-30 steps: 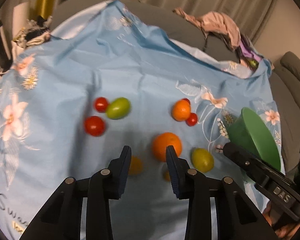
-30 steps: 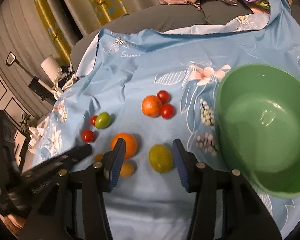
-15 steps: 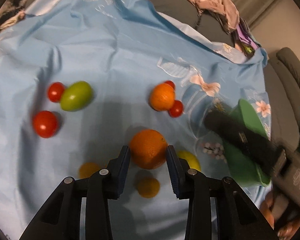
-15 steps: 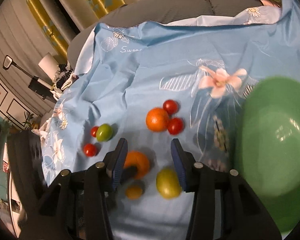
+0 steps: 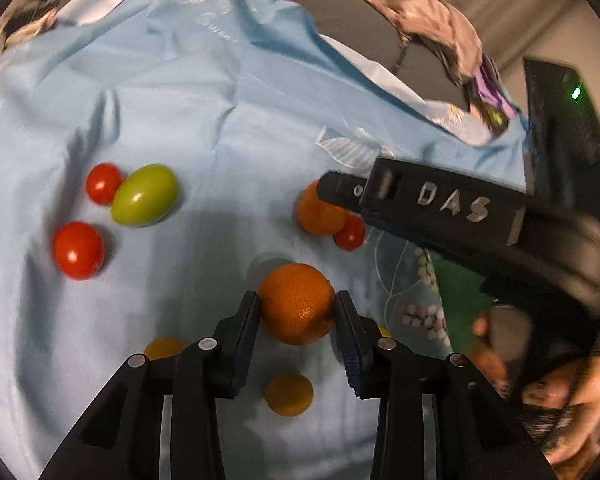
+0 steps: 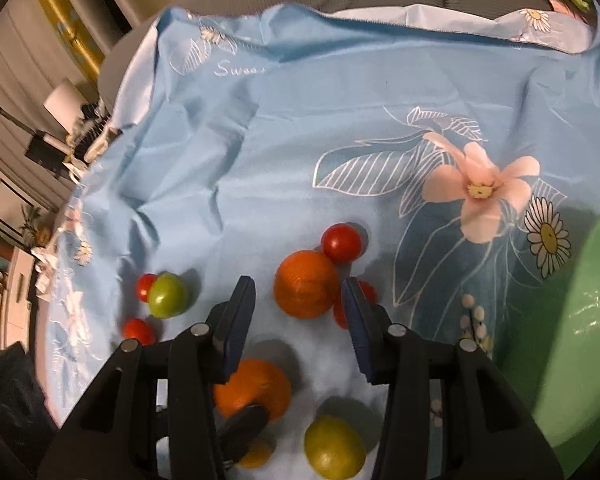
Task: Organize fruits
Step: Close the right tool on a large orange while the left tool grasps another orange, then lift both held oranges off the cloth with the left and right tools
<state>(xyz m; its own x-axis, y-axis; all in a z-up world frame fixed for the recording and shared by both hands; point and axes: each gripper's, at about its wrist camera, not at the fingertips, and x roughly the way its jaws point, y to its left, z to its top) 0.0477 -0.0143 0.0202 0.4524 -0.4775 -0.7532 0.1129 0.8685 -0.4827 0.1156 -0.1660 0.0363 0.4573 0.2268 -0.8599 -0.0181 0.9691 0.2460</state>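
- Orange peel fills the gap of the left claw (image 5: 296, 312) in the left wrist view: the large round orange (image 5: 297, 303) sits on the pale blue flowered cloth (image 5: 220, 100) between the two pads, which look to touch its sides while the jaws are opening, so the hold seems loose at best.
- Same view: a small orange-yellow fruit (image 5: 289, 394) lies just below the claw, a second orange (image 5: 318, 216) sits under the right claw's black arm, and an oval green tomato (image 5: 145, 195) lies beside a small red tomato (image 5: 103, 183).
- If the left claw lifts now, the orange could slip out and roll into its neighbours.
- Right wrist view: the right claw (image 6: 298, 312) stands moderately wide and empty, its pads either side of the second orange, not pressing.
- A red cherry tomato (image 6: 342, 243) touches that orange and another hides behind the right pad; closing here could pinch or knock them.
- The green plastic bowl (image 6: 580, 320) waits at the right edge, well apart.
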